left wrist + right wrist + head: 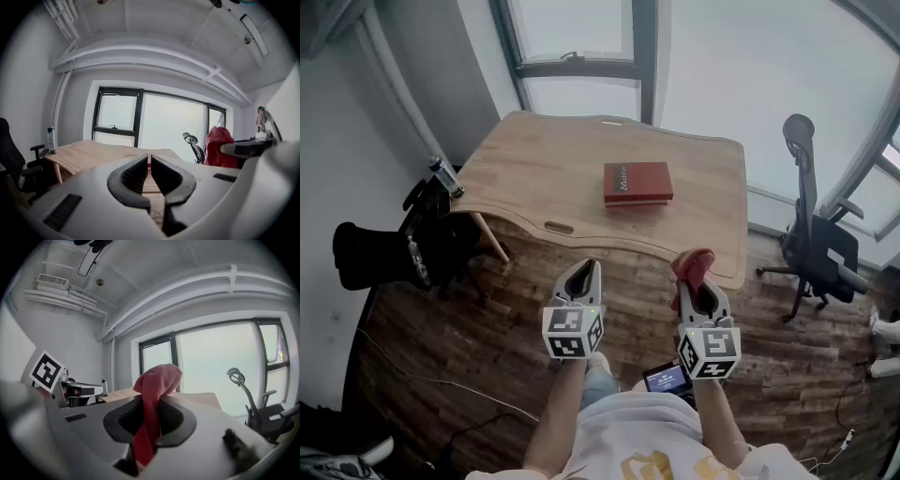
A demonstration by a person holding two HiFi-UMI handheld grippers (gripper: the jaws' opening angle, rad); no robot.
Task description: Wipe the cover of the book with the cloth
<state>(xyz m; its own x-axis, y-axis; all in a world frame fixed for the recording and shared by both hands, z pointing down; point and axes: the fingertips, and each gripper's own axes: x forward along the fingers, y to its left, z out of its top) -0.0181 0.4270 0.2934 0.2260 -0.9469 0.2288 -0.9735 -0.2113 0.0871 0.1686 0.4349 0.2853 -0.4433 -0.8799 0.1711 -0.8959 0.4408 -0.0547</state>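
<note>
office | wooden desk [534,169] | swivel chair [816,239] | big windows [581,37]

Book [637,183]: cover lettering too small to read. Cloth [157,380]: lower end hidden between right gripper [151,403] jaws.

a wooden desk [534,169] stands by bright windows [581,28] on dark plank floor [787,375].
</note>
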